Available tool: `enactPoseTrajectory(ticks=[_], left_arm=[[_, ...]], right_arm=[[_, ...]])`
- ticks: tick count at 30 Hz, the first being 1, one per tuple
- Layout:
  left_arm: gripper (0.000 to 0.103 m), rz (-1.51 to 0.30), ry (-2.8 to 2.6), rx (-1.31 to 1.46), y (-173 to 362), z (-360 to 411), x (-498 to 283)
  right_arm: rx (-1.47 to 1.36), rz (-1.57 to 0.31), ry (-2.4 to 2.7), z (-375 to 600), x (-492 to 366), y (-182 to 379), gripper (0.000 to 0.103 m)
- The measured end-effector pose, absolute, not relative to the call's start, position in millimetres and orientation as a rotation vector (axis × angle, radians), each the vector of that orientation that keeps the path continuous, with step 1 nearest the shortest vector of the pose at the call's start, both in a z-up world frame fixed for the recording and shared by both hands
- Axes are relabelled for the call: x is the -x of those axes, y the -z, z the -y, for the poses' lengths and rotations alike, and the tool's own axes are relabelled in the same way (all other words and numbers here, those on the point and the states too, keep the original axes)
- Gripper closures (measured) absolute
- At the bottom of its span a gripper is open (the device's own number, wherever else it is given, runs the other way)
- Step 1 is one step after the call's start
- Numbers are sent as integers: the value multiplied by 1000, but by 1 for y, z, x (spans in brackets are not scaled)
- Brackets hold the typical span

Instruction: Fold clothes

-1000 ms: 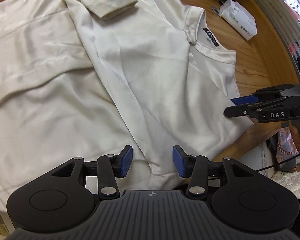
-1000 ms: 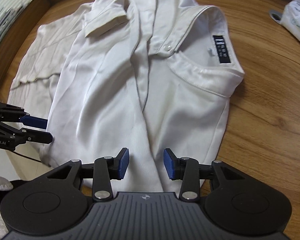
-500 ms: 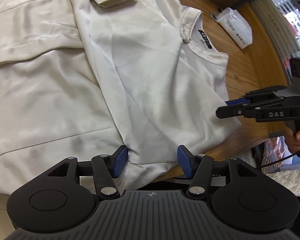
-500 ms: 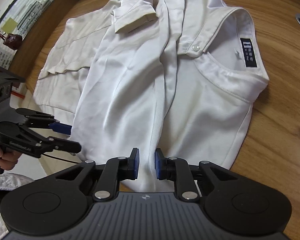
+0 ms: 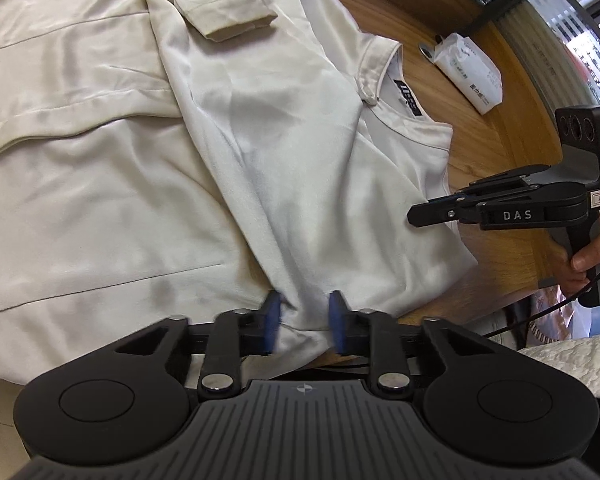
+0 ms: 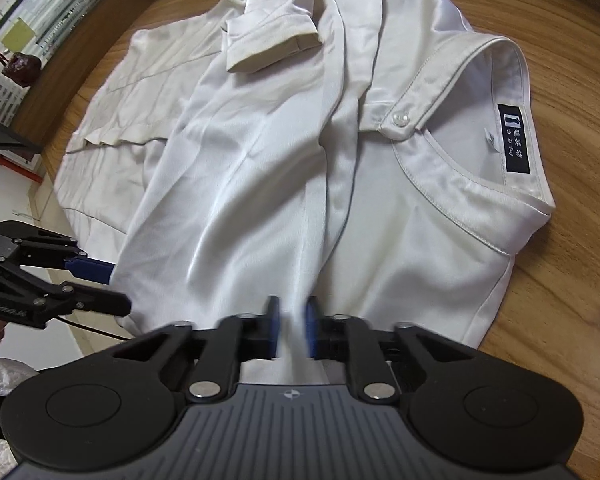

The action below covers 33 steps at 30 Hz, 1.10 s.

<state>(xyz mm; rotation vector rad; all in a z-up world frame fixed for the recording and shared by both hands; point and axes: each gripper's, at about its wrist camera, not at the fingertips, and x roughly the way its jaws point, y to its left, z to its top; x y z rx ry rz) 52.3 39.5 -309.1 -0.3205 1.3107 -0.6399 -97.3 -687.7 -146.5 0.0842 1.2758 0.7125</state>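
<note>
Both grippers pinch the shirt's (image 5: 284,184) near edge on the table (image 5: 476,132): left gripper (image 5: 303,330) just narrowed onto a bunched fold, right gripper (image 6: 292,332) clamped tight. The slippery cloth could slide free, or uneven lifting could undo the folded sleeve (image 6: 272,46).

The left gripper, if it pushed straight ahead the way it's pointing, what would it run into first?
The left gripper already has the cream shirt bunched between its pads. Going on, it would likely only meet more shirt lying on the wooden table; depth is unclear.

Soft daylight, glare at windows (image 5: 580,20) – fisheye-bent edges (slight motion blur)
</note>
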Motion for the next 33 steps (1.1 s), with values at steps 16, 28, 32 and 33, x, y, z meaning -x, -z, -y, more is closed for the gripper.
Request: enactPoseTrajectory(ticks=[16,28,32,33], left_arm=[[88,-1396,728,296,329,-48,-24],[76,-1374,737,177,314,-53,-28],[75,-1343,711,182,302,-64,-42],[75,-1331,701,177,299,-66,-46]], right_arm=[[-166,-1343,-693,721,151,139,102],[-99,-1389,-700,711,163,153,102],[-101,-1406,-703,715,166,154,102],[-104,-1412,-702,715,168,155,102]])
